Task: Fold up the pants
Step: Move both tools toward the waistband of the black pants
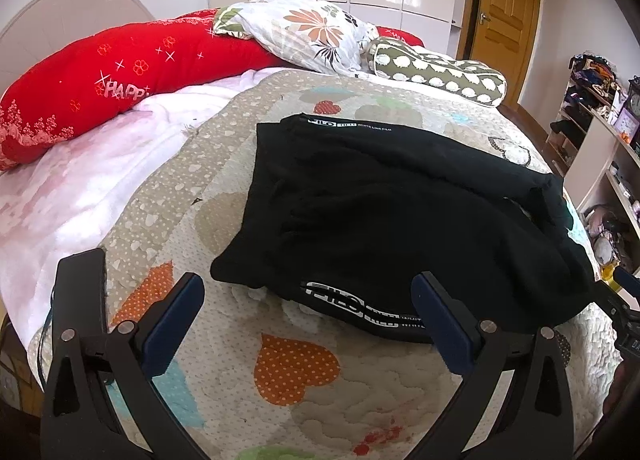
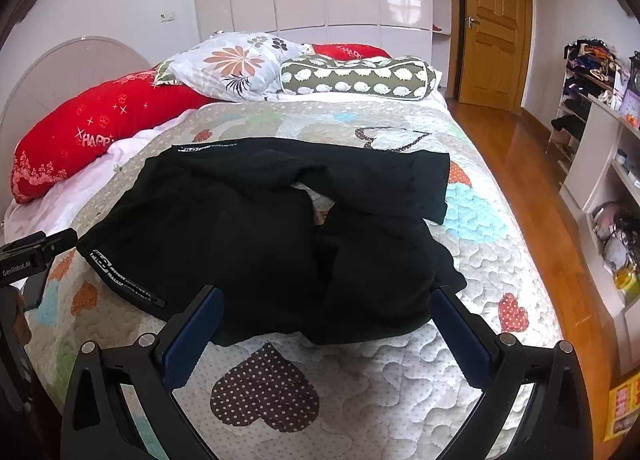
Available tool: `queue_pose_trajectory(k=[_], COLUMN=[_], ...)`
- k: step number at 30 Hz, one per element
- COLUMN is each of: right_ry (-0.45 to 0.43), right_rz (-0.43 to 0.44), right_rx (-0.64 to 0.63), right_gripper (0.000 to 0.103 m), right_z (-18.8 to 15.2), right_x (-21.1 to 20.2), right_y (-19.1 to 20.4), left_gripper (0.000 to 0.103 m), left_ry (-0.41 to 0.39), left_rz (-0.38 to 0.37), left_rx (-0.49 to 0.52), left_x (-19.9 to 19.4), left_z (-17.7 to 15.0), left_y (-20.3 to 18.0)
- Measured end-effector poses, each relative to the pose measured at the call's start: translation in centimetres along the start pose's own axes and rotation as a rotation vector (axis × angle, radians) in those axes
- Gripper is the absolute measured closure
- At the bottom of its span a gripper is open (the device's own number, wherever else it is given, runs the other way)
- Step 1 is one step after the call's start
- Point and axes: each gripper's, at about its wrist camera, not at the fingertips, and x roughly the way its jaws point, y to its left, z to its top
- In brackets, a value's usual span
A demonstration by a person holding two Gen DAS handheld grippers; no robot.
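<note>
From the left wrist view, the left hand-held gripper [image 1: 308,324] is spread wide at the bottom of the frame, holding nothing; the black fabric pants with white lettered waistband [image 1: 392,212] lie just beyond it, centre right, on the heart-patterned quilted bed cover [image 1: 304,372].

From the right wrist view, the right hand-held gripper [image 2: 324,332] is likewise spread and empty at the bottom; the pants [image 2: 260,228] lie rumpled mid-frame, their near hem between the blue fingertips [image 2: 192,336], legs bunched toward the right.

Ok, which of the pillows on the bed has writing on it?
The long red pillow along the headboard side, stitched "HAPPY". The flowered pillow and the olive bolster carry only patterns.
</note>
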Motion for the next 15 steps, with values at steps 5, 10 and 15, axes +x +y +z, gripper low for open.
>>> queue_pose_trajectory(k=[5, 10, 15], right_ry=[0.009, 0.016, 0.023], right_rz=[-0.005, -0.001, -0.005], right_rx=[-0.004, 0.000, 0.007], right_gripper=[0.000, 0.000, 0.000], right_z=[-0.2, -0.4, -0.6], right_x=[0.3, 0.7, 1.2], right_y=[-0.1, -0.1, -0.5], left_gripper=[0.000, 0.000, 0.000], left_ry=[0.008, 0.016, 0.036], left_rz=[0.003, 0.003, 0.001], left_rx=[-0.003, -0.006, -0.019], left_x=[0.3, 0.7, 1.3], left_z=[0.0, -0.1, -0.5], left_y=[0.0, 0.0, 0.3])
